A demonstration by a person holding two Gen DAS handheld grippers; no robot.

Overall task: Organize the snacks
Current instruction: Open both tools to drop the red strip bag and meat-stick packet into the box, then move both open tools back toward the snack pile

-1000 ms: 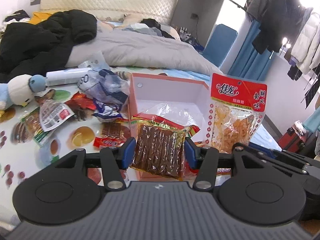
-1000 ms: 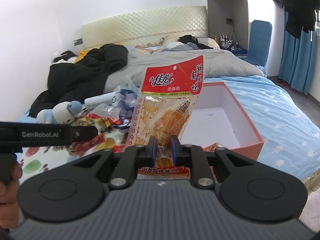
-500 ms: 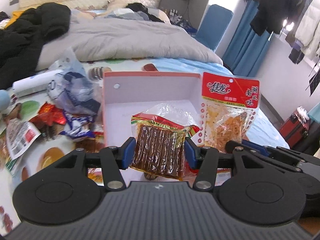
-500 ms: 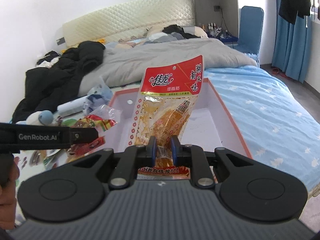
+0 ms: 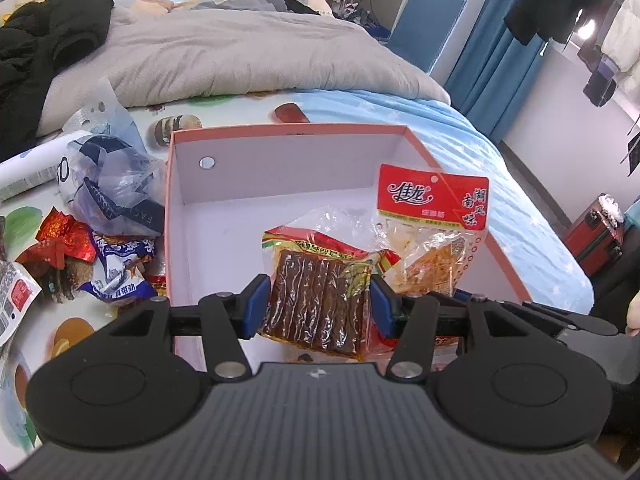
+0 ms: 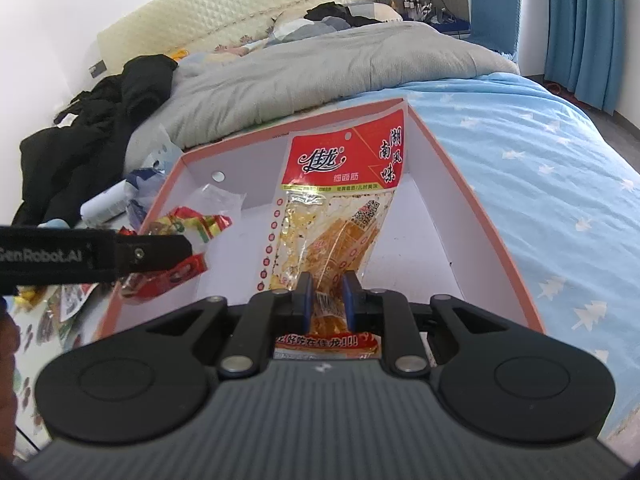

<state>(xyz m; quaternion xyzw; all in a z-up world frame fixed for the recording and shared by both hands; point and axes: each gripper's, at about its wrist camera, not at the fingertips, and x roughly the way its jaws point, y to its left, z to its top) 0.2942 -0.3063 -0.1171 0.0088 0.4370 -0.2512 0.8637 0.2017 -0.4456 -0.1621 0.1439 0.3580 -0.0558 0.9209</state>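
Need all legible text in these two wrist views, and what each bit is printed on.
"佳龙": red header of the snack packet held in the right gripper.
"湖南风味": same header, right side.
"细面筋": below the brand.
"好吃在佳龙!!!": packet's bottom strip.
"GenRobot.AI": side of the left gripper.
"FAC...": blue plastic bag, partial.
Dark snack pack, QR label and other wrappers: too small or blurred to read.

The open pink cardboard box (image 5: 460, 184) sat on the bed; crumpled snack wrappers (image 5: 116, 256) lay left of it, apparently touching.
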